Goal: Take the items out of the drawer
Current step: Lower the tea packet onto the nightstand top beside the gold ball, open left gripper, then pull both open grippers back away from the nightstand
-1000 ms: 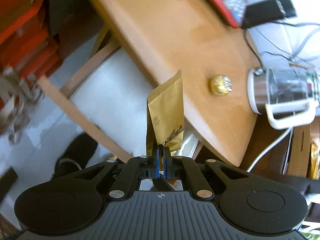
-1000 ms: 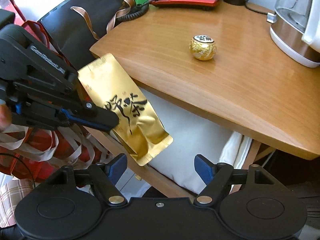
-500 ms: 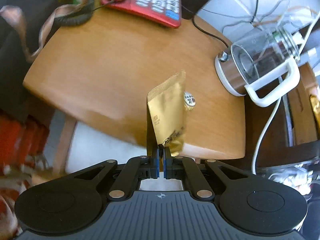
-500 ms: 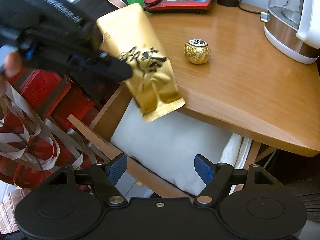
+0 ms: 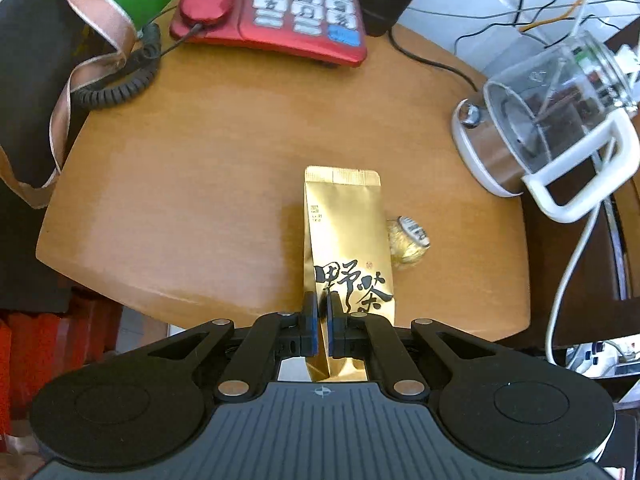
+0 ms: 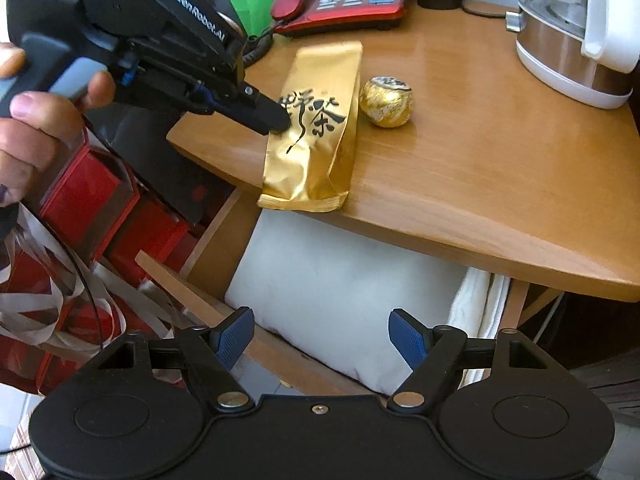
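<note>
The left gripper (image 5: 323,320) is clamped on a gold pouch (image 5: 346,236) near its printed lower half, the two blue-lined fingers pinching the pouch's left edge with almost no gap between them. The pouch stretches straight ahead of these tongs and lies along the wooden table (image 5: 208,184), its sealed bottom end hanging just past the table's near edge; in the right wrist view the same pouch (image 6: 316,128) rests flat on the tabletop with its crimped end over the rim, and the left gripper (image 6: 276,118) comes in from the left, held by a hand (image 6: 36,128). Just to the right of the pouch, touching or nearly touching it, sits a small gold foil ball (image 5: 408,240). Farther ahead of the left tongs and slightly to the left is a red telephone (image 5: 280,4) with its coiled cord (image 5: 120,76), and ahead to the right stands a glass kettle (image 5: 552,120) with a white handle. The right gripper (image 6: 322,338) holds nothing, its blue pads wide apart, and hangs over an open drawer (image 6: 208,256) below the table edge, where a white cloth (image 6: 340,296) lies directly ahead of it. To the left of these tongs are red boxes (image 6: 92,200) and pale ribbons (image 6: 48,312).
</note>
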